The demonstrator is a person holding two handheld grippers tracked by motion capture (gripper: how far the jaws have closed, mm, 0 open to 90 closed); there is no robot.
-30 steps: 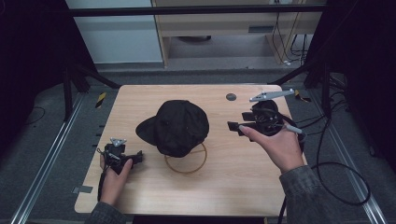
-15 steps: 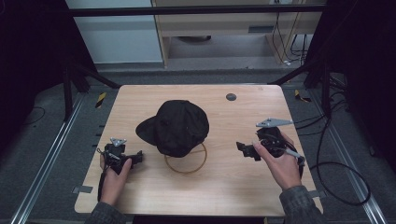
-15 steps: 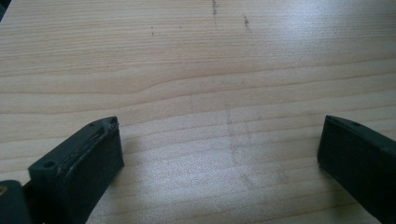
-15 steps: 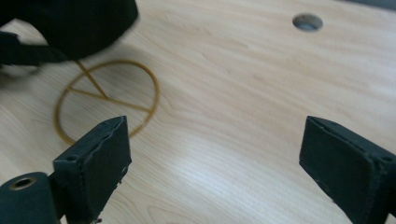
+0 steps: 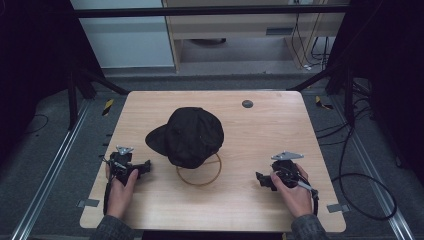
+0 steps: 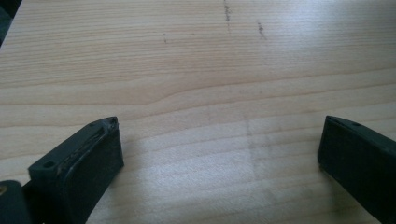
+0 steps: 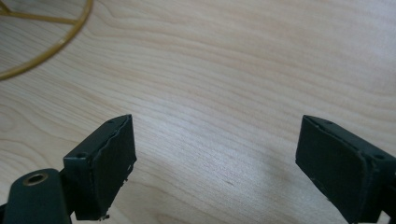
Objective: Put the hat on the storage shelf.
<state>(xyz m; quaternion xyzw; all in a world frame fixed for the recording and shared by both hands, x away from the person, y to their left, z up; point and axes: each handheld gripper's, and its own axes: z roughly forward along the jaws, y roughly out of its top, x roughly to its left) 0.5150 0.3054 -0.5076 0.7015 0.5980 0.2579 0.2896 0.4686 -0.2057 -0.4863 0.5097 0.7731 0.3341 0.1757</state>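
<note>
Black cap (image 5: 189, 136) sits on a wire ring stand (image 5: 200, 170), a little toward the person from the centre of the wooden table (image 5: 280, 125). Brim points to about 9 o'clock in the high view. The ring's near arc shows bare at the cap's 6 o'clock side.

Left gripper (image 5: 145, 167) rests low on the table near the left front, held by the left hand (image 5: 120, 189). Cap lies at roughly 2 o'clock from it, near but apart. Its jaws stand wide, with bare wood between them in the left gripper view (image 6: 219, 140); nothing held.

Right gripper (image 5: 261, 180) sits near the right front in the right hand (image 5: 295, 192), jaws pointing toward 9 o'clock. Cap lies at about 10 o'clock from it, well apart; the ring stand is nearer, also toward 9–10 o'clock. Its jaws have just been opening and now stand wide, with nothing between them. In the right gripper view (image 7: 215, 154) an arc of the ring (image 7: 56, 44) curves through the upper left corner, clear of the jaw tips.

Edges: both hands lie close to the table's front edge. A small dark round disc (image 5: 247, 104) lies at 12–1 o'clock from the cap, near the far edge. Open wood stretches between right gripper and ring, and across the whole right half of the table. Left side is tighter: brim tip just beyond the left gripper. Cable (image 5: 360, 185) trails off the right edge to the floor.
</note>
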